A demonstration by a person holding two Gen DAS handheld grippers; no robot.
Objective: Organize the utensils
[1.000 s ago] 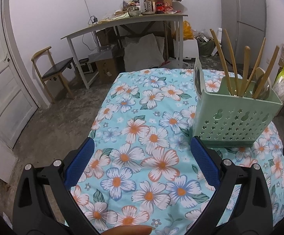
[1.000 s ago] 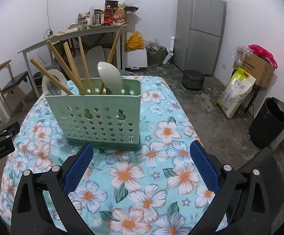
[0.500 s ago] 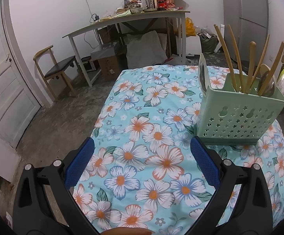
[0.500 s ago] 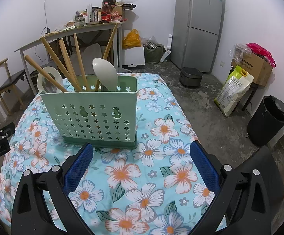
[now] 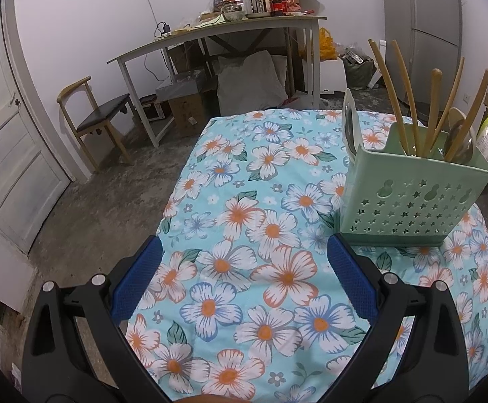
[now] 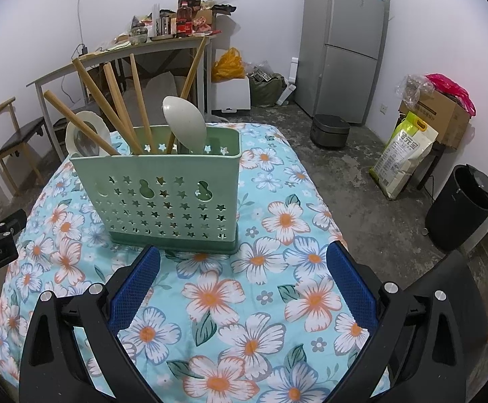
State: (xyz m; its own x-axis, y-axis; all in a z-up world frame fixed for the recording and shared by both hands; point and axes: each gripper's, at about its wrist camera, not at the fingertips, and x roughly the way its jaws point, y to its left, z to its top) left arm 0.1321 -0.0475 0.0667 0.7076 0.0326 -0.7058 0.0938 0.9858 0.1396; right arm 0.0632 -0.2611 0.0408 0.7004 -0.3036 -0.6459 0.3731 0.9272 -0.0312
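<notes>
Bare floral cloth (image 5: 244, 235) is found across the left and near parts of the desk, giving open passage. The right side is obstructed by the green utensil holder (image 6: 173, 198), above which slanted wooden handles (image 6: 123, 107) project.

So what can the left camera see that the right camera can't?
Only the left wrist view shows the white door. Only the right wrist view shows the black bin, the rice cooker on the floor and the yellow sack. Both show the green utensil holder with its wooden sticks, the flowery tablecloth, the wooden chair and the cluttered desk. The left gripper and right gripper are both open and empty.
</notes>
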